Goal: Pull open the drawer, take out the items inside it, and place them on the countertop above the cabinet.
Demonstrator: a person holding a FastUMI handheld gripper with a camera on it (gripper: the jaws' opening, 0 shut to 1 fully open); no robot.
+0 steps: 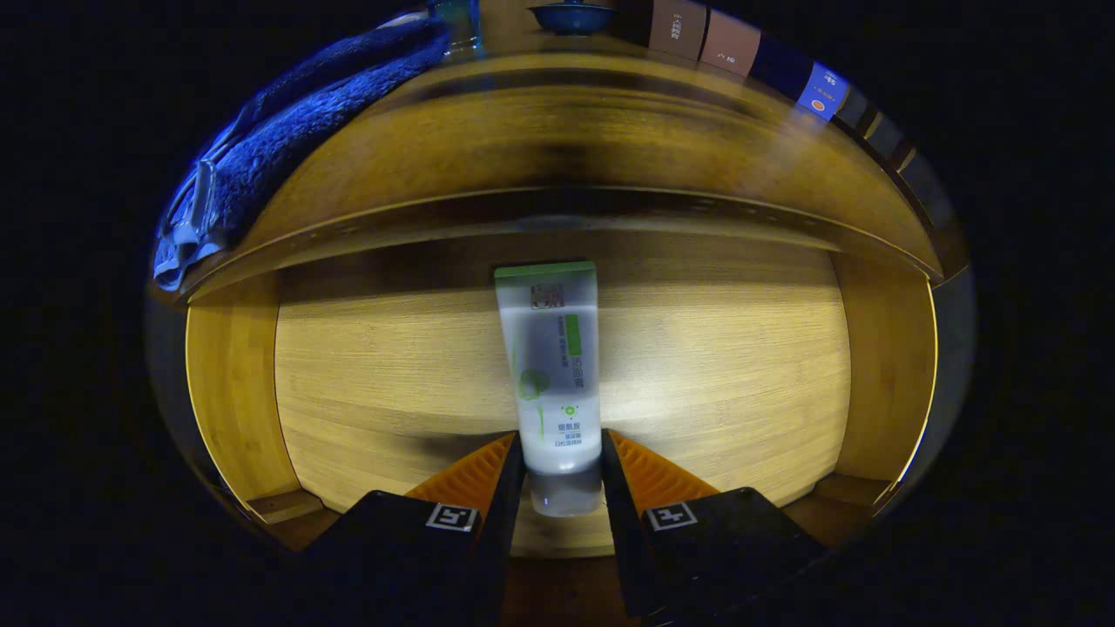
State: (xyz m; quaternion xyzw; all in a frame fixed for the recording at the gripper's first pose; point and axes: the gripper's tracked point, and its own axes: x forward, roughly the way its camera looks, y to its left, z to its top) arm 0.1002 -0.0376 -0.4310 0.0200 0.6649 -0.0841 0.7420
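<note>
In the open drawer [348,366], our tool [562,466] pinches the cap end of a light, squashy, slick-looking tube [550,374]; we judge the stiffer cap the safest hold.

**Home-style bathroom or vanity corner, staged in a booth**

Bamboo-look wooden cabinet with its drawer [557,366] pulled open, warm yellow grain on the drawer floor and side walls. A white tube [552,374] with a green end lies on the drawer floor, toiletry type, its cap end between the gripper [562,475] fingers, both fingers touching it. Beyond the fingers, the countertop [610,131] above the drawer: a fluffy blue towel [305,122] draped over its left part, a dark blue bowl [571,16] at the far back, a row of upright boxes or books [749,61] to the right. Lighting dim and yellowish. Towel, tube and small furniture read as domestic washroom storage.
</note>
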